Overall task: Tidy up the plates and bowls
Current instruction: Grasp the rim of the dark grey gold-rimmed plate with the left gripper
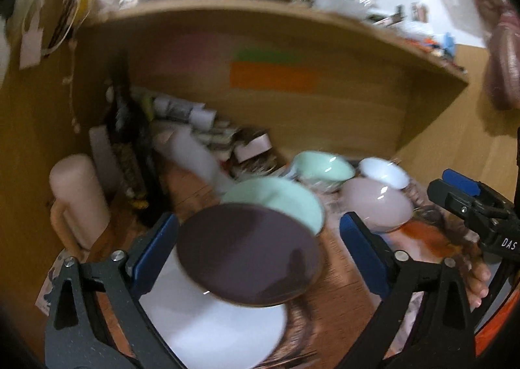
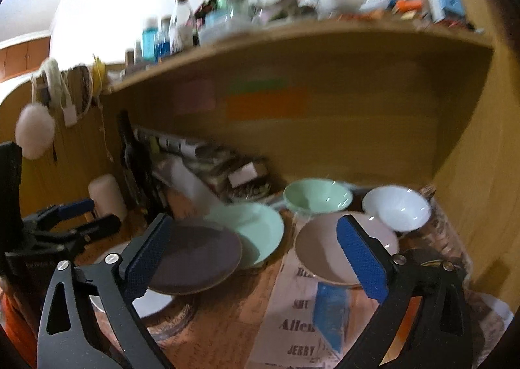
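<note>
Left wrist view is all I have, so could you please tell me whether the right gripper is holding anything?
Observer: No. The right gripper is open, with nothing between its fingers.
Operator: Thank you. What is the pink dish resting on?
Observer: It is a shallow pink plate, and it lies on a printed paper sheet that carries names such as JERRY.
Operator: Is anything else on that sheet?
Observer: Yes, a blue patch lies on it, just in front of the plate.
</note>
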The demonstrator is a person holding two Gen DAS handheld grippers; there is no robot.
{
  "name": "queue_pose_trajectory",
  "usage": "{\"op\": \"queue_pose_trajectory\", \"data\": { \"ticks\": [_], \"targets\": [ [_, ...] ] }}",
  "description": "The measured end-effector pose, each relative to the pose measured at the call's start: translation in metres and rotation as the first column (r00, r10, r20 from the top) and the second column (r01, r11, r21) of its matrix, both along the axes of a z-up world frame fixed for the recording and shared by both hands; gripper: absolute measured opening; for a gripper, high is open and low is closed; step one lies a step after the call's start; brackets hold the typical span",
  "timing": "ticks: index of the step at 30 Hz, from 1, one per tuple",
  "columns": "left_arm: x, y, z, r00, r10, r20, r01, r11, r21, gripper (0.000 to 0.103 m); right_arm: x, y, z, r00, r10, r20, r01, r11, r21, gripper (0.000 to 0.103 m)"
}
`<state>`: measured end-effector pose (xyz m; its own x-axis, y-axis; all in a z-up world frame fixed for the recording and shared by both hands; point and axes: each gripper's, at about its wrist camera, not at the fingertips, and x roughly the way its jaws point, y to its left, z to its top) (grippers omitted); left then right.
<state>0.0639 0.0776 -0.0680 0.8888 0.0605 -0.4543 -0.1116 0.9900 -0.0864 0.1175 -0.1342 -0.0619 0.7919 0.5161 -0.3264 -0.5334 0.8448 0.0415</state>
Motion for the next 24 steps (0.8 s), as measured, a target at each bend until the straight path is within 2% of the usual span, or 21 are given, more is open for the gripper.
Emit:
{"op": "queue_pose_trajectory", "data": {
  "ticks": [1, 5, 8, 10, 17, 21, 24],
  "targets": [
    [0.001, 0.006, -0.004, 1.000, 0.011, -0.017, -0.011, 1.000, -0.001, 0.088, 0.005, 0.005, -0.004, 1.000, 0.012, -0.017, -0.012, 1.000, -0.013, 0.095],
    [0.008, 0.032, -0.020, 0.995, 0.046, -0.091, -0.047, 0.999, -0.008, 0.083, 0.021, 0.023, -0.017, 0.996, 0.042, -0.076, -0.047, 0.997, -0.058, 0.088],
    [0.014, 0.047, -0.034, 0.987, 0.043, -0.153, -0.046, 0.999, -0.020, 0.073, 0.034, 0.037, -0.027, 0.991, 0.058, -0.117, -0.070, 0.993, -0.099, 0.077],
    [0.017, 0.055, -0.043, 0.981, 0.037, -0.191, -0.045, 0.998, -0.035, 0.068, 0.044, 0.045, -0.033, 0.986, 0.074, -0.150, -0.092, 0.989, -0.119, 0.076],
    [0.029, 0.077, -0.065, 0.960, 0.030, -0.277, -0.056, 0.995, -0.084, 0.067, 0.077, 0.069, -0.049, 0.962, 0.095, -0.257, -0.143, 0.974, -0.176, 0.070],
    [0.038, 0.084, -0.071, 0.954, 0.025, -0.299, -0.061, 0.992, -0.114, 0.067, 0.098, 0.082, -0.058, 0.944, 0.093, -0.315, -0.164, 0.965, -0.206, 0.059],
    [0.043, 0.086, -0.074, 0.953, 0.037, -0.302, -0.072, 0.992, -0.104, 0.067, 0.114, 0.088, -0.066, 0.927, 0.085, -0.364, -0.175, 0.960, -0.220, 0.051]
  ]
}}
